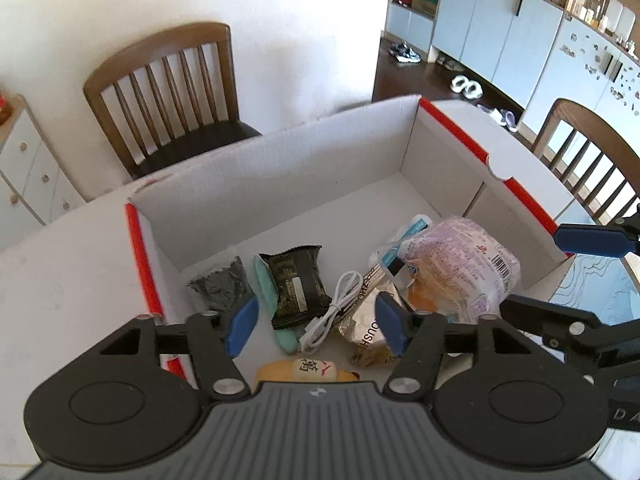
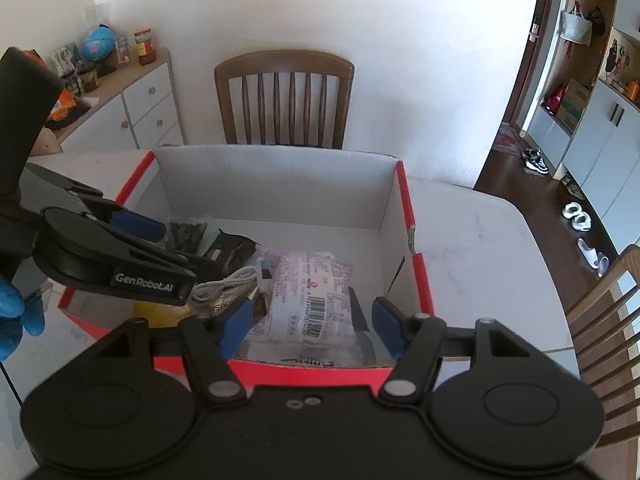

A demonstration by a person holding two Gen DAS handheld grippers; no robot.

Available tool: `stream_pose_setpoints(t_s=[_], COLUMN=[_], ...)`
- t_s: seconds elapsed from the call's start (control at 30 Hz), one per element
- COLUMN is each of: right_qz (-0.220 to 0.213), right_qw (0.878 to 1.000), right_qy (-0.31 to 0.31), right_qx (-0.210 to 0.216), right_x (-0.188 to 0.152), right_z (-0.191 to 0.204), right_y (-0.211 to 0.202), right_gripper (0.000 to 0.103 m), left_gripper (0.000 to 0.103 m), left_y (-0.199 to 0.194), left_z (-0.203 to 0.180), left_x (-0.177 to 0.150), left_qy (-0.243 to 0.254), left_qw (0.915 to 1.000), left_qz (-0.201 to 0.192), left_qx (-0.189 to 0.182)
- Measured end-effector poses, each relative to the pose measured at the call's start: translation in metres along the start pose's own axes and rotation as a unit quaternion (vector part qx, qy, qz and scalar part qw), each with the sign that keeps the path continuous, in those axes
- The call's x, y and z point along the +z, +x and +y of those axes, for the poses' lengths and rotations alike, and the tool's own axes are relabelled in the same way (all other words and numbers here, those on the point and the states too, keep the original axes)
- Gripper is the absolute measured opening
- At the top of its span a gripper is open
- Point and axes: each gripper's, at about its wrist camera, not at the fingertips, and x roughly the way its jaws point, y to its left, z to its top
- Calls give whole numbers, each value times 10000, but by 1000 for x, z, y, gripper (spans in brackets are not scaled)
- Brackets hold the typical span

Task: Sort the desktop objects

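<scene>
A white corrugated cardboard box with red edges (image 1: 280,184) stood on the pale marble-look table (image 1: 60,280), and the sorted things lay heaped at its near end. The left gripper (image 1: 316,326) hung above that heap with its blue-padded jaws parted and nothing between them. Under it lay a black foil snack packet (image 1: 298,284) beside a mint-green soft strip (image 1: 266,284), a dark grey crumpled pouch (image 1: 220,284) towards the left wall, a coiled white charging cable (image 1: 332,312) and a silver foil wrapper (image 1: 360,328). A yellow plush toy with a printed tile (image 1: 308,370) peeped out just at the gripper's body.

The right gripper (image 2: 312,322) hovered over the box's near right corner, its jaws also apart and gripping nothing; directly below them lay a clear plastic bag of bread with lilac print and a barcode (image 2: 312,296). A blue-gloved hand (image 2: 16,312) gripped the left tool's handle. A brown wooden slat-back chair (image 2: 284,100) stood against the white wall behind the table.
</scene>
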Motion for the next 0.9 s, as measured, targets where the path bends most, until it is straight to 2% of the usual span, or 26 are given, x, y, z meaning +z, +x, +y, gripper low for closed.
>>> stream_pose_setpoints(t_s=[0.5, 0.57, 0.9], right_qz=[-328, -379, -636], right_qw=[9993, 9991, 9974], right_qy=[114, 126, -237], right_qx=[136, 170, 255], right_x=[-4, -6, -18], right_z=[-2, -2, 9], right_y=[-38, -43, -64], right_gripper=[74, 75, 81], left_gripper=[74, 80, 85], left_y=[-53, -60, -92], left_z=[-13, -13, -11], left_x=[-17, -20, -41], left_qy=[-73, -132, -355], left_qw=[9987, 9982, 9945], left_qz=[-468, -543, -923], left_qx=[212, 231, 350])
